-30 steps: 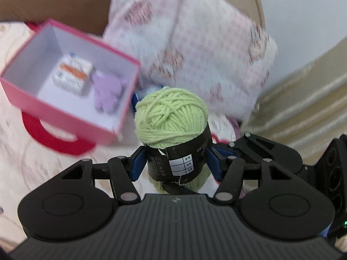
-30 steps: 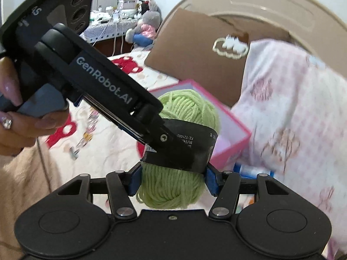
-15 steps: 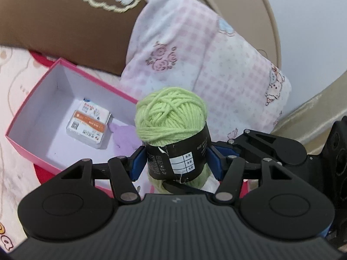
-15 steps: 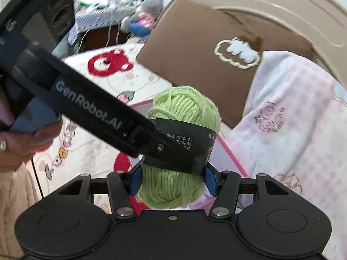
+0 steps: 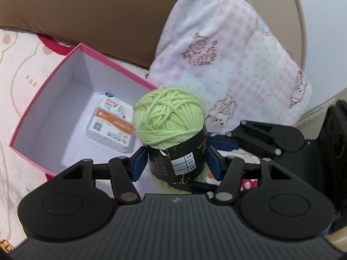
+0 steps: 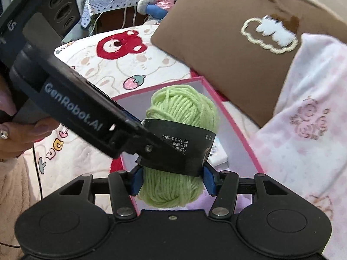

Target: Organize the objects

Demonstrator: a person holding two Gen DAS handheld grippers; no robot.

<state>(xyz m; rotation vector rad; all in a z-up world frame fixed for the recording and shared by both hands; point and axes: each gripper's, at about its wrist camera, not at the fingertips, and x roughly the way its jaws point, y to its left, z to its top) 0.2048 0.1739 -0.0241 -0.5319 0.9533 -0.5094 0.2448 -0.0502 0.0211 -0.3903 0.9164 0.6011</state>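
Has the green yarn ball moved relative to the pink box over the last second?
Yes. The green yarn ball has travelled from beside the pink cardboard box to over its open interior.

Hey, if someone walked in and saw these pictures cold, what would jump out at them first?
Probably the lime-green ball of yarn with a black paper band, dead centre, clamped by both the left gripper and the right gripper at once. Just behind it sits an open pink cardboard box with a white interior, holding a small white packet with an orange stripe. A pink-checked pillow and a brown cushion with a cloud patch fill the background.
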